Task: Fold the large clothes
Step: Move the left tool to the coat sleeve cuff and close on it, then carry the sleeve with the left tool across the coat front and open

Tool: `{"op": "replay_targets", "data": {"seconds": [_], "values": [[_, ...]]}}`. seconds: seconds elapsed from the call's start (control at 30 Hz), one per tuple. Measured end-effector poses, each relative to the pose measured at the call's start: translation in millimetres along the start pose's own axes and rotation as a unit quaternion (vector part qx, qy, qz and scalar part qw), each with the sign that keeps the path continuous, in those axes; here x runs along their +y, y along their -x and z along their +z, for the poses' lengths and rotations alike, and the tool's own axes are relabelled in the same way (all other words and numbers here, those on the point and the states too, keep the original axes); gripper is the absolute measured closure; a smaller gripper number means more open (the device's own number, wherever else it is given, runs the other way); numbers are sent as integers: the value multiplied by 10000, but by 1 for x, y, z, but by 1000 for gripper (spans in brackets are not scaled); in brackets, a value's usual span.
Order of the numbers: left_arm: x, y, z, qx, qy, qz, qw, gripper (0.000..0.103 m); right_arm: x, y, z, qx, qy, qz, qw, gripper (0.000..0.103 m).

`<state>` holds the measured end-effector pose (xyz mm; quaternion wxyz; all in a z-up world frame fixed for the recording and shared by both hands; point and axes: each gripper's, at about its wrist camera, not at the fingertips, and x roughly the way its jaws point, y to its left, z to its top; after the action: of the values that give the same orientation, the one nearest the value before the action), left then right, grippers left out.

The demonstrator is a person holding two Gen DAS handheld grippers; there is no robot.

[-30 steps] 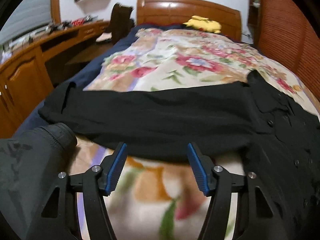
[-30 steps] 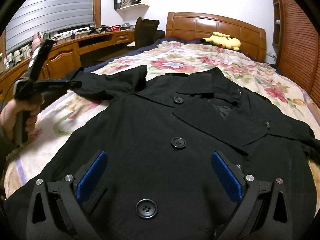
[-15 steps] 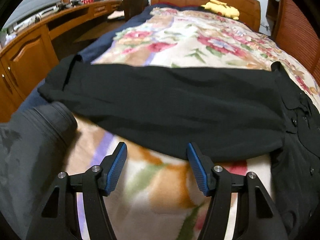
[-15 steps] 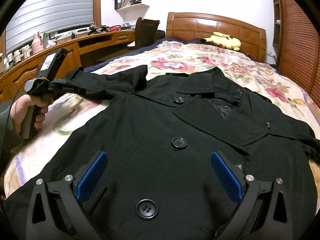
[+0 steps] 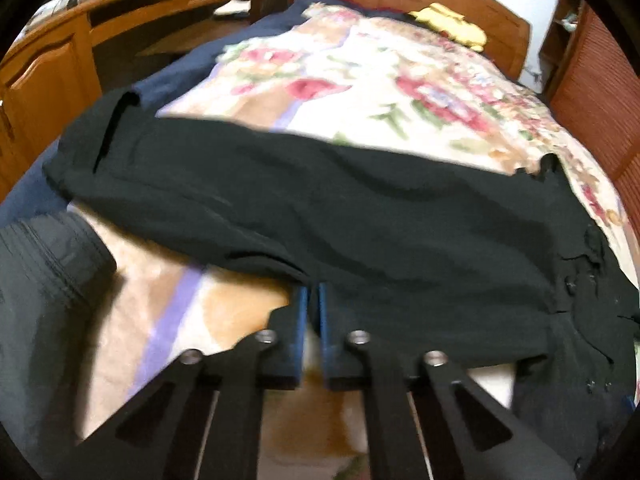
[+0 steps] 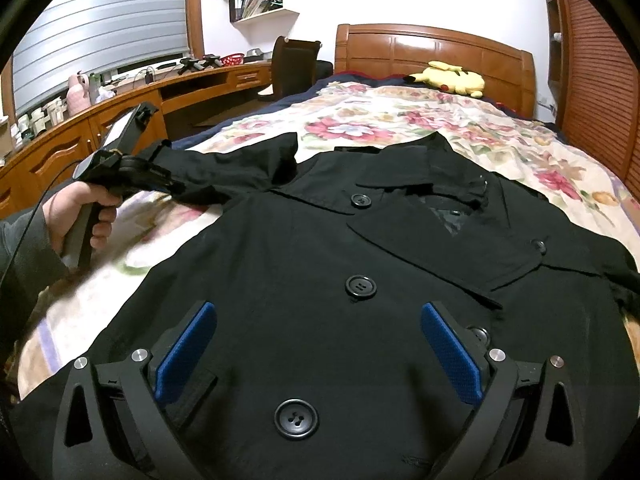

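Observation:
A black button-front coat [image 6: 320,272] lies spread face up on the bed, collar toward the headboard. Its left sleeve [image 5: 320,208] stretches sideways across the floral blanket. My left gripper [image 5: 313,300] is shut on the near edge of that sleeve, and the cloth covers its blue pad tips. In the right wrist view the same left gripper [image 6: 176,189], held in a hand, meets the sleeve [image 6: 240,168]. My right gripper [image 6: 318,320] hovers open over the coat's front, between two buttons, with nothing between its pads.
The floral blanket [image 6: 400,120] covers the bed up to a wooden headboard [image 6: 432,48], where a yellow plush toy [image 6: 452,78] lies. A wooden desk [image 6: 120,116] and a chair [image 6: 296,64] stand left; louvred doors [image 6: 592,80] stand right.
My left gripper has moved forward and down to the sleeve's near edge and shut on it. The right gripper and the coat's body have stayed put.

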<state>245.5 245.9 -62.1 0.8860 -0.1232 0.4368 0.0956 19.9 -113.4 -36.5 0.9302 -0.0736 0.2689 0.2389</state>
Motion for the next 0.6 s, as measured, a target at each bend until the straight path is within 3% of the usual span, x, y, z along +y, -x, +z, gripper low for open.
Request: {"op": "replay_targets", "data": {"seconds": [0.3,0.6], "values": [[-76,84,7,-878,-847,-111,9925,100,-11,31,8,-335,-145,-27,9993,4],[-160,151,-24,-1187,-1862,-416,9744,100,-17,62,-1,-608,-169,-77,9980,9]]}}
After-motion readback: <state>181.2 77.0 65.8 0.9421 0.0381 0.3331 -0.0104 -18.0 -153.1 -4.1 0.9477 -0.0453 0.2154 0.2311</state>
